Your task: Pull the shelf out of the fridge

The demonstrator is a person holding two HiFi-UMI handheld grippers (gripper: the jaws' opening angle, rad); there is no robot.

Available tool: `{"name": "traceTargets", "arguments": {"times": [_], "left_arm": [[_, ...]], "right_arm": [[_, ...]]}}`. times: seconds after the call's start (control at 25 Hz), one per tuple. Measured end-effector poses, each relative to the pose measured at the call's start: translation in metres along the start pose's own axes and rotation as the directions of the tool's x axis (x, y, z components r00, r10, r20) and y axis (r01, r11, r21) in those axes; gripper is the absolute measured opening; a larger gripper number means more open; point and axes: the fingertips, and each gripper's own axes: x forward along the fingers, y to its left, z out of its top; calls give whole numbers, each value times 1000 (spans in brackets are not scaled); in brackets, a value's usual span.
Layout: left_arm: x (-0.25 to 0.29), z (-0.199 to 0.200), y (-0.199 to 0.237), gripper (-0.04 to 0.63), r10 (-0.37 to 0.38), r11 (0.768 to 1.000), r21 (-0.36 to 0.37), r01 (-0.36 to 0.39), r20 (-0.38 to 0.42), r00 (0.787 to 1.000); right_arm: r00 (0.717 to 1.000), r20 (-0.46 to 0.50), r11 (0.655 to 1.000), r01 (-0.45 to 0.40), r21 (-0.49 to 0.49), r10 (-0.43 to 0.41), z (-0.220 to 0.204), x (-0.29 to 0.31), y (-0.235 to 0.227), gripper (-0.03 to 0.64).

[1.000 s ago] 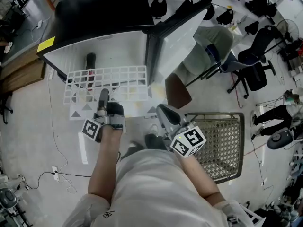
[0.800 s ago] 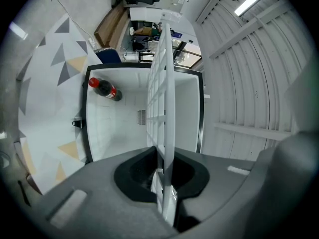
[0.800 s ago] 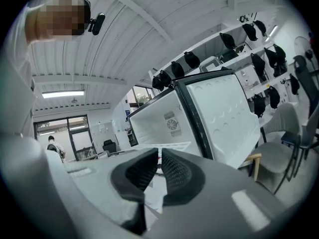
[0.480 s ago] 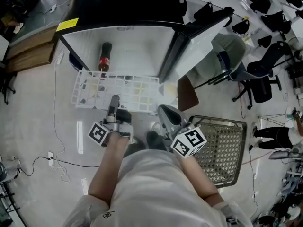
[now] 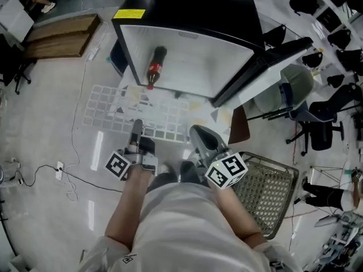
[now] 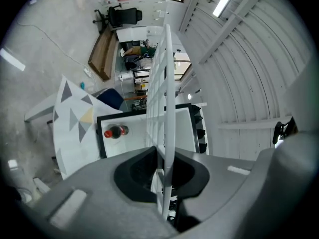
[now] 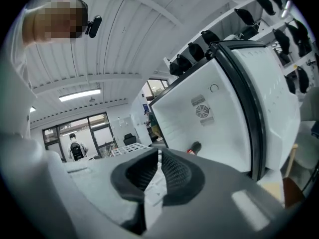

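Shelf [image 5: 110, 109], a white wire grid, has slid further out of the open fridge [image 5: 195, 61] and now hangs almost clear above the floor, its near edge pinched in the fingers of left gripper [image 5: 136, 124] and right gripper [image 5: 197, 134], so the pull looks nearly done.

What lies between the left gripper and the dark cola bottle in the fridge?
The white grid shelf, in the head view; the left gripper holds its edge.
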Motion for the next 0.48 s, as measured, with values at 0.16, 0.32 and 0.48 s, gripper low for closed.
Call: {"name": "traceTargets", "arguments": {"times": [0.16, 0.32, 0.48], "left_arm": [[-17, 28, -1, 32, 33, 997, 72, -35, 41, 999], [-32, 53, -4, 33, 62, 989, 129, -73, 89, 994], [-46, 75, -7, 32, 130, 958, 238, -158, 129, 983]], "right_arm": [[999, -11, 999, -45, -13, 45, 3, 23, 11, 21], [996, -16, 996, -87, -24, 87, 12, 43, 22, 21], [990, -18, 989, -139, -52, 138, 24, 62, 33, 21]]}}
